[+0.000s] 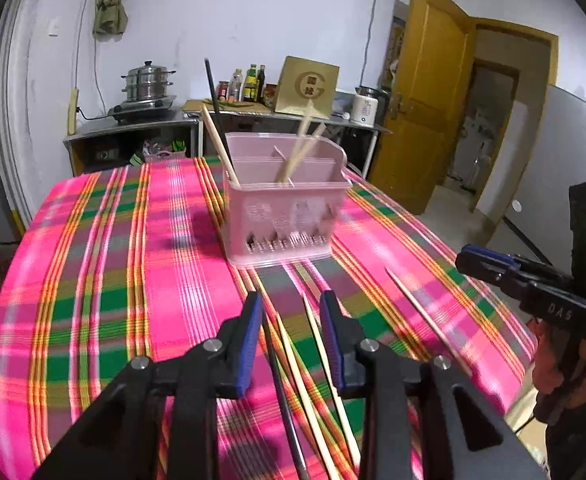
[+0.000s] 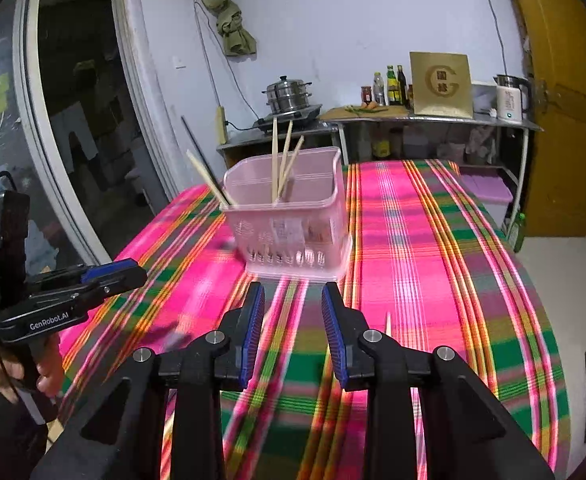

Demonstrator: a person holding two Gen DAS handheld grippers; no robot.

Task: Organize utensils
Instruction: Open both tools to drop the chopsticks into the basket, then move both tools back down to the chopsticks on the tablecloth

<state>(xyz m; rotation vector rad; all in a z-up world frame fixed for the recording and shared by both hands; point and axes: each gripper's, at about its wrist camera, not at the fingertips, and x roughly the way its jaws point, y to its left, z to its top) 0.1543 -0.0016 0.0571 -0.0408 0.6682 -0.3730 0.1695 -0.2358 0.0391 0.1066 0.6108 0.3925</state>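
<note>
Pink holder [image 1: 289,216] mid-frame on plaid tablecloth [image 1: 113,280], chopsticks [image 1: 299,148] standing inside. Loose chopsticks [image 1: 293,364] lie lower centre between left gripper [image 1: 291,312] jaws, apart, nothing clamped. Right gripper [image 2: 293,304] jaws apart, empty, angled down.

White wall [image 1: 253,20], yellow door [image 1: 425,92]

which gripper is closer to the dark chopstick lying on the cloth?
Left. The left gripper is open, with the dark chopstick lying between its fingers. The right gripper is open off to the side, over bare tablecloth.
</note>
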